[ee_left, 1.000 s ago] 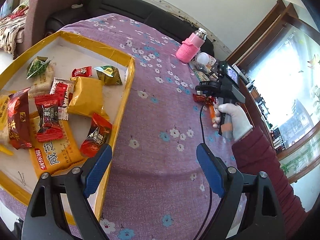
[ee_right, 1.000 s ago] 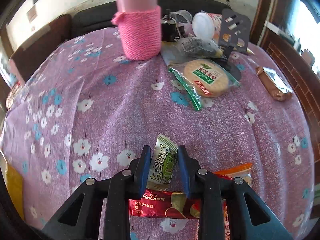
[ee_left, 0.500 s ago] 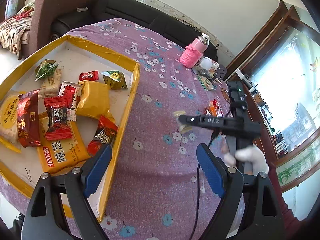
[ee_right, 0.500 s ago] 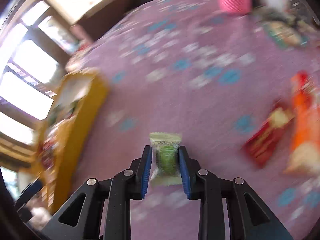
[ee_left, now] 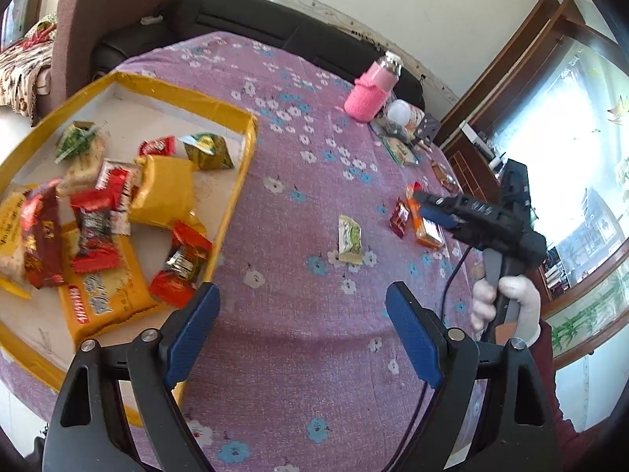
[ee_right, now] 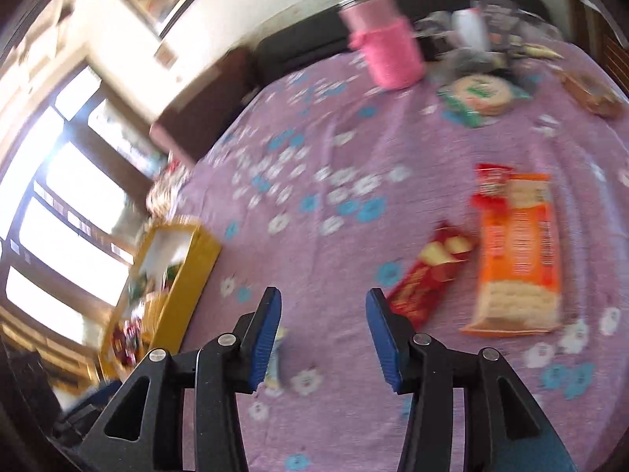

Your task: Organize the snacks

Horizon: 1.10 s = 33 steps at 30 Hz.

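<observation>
A small green-and-white snack packet (ee_left: 350, 239) lies on the purple flowered cloth, right of the yellow-rimmed tray (ee_left: 236, 192); a sliver of the packet shows behind the left finger in the right wrist view (ee_right: 275, 358). The tray (ee_right: 184, 275) holds several snack packs. My left gripper (ee_left: 302, 330) is open and empty above the cloth, near the tray's corner. My right gripper (ee_right: 322, 334) is open and empty; in the left wrist view it (ee_left: 436, 206) hovers right of the packet. A red packet (ee_right: 428, 275) and an orange cracker pack (ee_right: 519, 251) lie near it.
A pink knit-sleeved bottle (ee_left: 373, 92), a round biscuit pack (ee_right: 479, 94), a brown wrapped bar (ee_right: 589, 90) and small clutter stand at the table's far end. A black sofa (ee_left: 275, 27) runs behind the table. A wooden cabinet (ee_left: 471, 157) stands at the right.
My right gripper carried the green-and-white packet left toward the tray, opened and let it go onto the cloth, then drew back. My left gripper stayed open and shifted only slightly.
</observation>
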Each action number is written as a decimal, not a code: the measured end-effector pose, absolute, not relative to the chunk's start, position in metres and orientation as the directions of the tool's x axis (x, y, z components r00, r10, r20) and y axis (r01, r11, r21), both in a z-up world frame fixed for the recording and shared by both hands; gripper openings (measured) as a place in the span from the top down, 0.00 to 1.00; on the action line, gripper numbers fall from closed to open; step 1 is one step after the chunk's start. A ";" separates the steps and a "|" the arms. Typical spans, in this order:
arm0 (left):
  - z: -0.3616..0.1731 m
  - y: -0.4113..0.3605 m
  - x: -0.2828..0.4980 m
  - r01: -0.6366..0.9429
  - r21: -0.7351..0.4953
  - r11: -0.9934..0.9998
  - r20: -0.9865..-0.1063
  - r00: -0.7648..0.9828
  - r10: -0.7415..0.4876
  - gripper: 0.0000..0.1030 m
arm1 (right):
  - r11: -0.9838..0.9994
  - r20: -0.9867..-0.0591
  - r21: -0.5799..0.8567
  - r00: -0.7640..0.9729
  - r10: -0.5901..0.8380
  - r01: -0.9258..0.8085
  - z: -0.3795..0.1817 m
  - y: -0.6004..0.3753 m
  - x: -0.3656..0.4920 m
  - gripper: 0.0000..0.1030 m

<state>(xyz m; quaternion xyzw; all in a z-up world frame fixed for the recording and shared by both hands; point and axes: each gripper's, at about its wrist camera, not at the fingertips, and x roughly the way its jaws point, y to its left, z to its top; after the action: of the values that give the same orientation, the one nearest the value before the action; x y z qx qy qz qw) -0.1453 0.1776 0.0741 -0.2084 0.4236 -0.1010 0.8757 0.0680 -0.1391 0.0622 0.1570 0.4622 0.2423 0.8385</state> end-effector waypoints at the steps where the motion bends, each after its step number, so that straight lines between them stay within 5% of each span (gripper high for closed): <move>1: 0.073 0.173 -0.144 0.013 -0.455 0.890 -0.699 0.615 -0.366 0.16 | 0.828 -0.682 0.507 0.477 0.554 -0.238 0.064 -0.152 0.069 0.54; 10: 0.054 0.140 -0.133 0.106 -0.487 0.867 -0.704 0.539 -0.462 0.16 | 0.891 -0.684 0.446 0.611 0.400 -0.084 0.077 -0.214 0.079 0.53; 19: 0.056 0.162 -0.136 0.065 -0.491 0.869 -0.691 0.577 -0.434 0.16 | 0.972 -0.774 0.228 0.616 0.149 0.052 0.055 -0.189 0.129 0.54; 25: 0.048 0.160 -0.127 0.058 -0.495 0.867 -0.700 0.564 -0.438 0.16 | 0.958 -0.739 0.258 0.613 0.280 -0.126 0.055 -0.149 0.092 0.56; 33: 0.051 0.147 -0.125 0.076 -0.437 0.896 -0.722 0.565 -0.400 0.16 | 0.981 -0.791 0.195 0.590 0.162 -0.008 0.021 -0.130 0.094 0.53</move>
<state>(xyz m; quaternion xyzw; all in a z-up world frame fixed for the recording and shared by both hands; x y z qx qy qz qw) -0.1250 0.1473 0.0513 -0.1815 0.4455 -0.1373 0.8659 0.0944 -0.1305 0.0209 0.0854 0.4505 0.0478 0.8874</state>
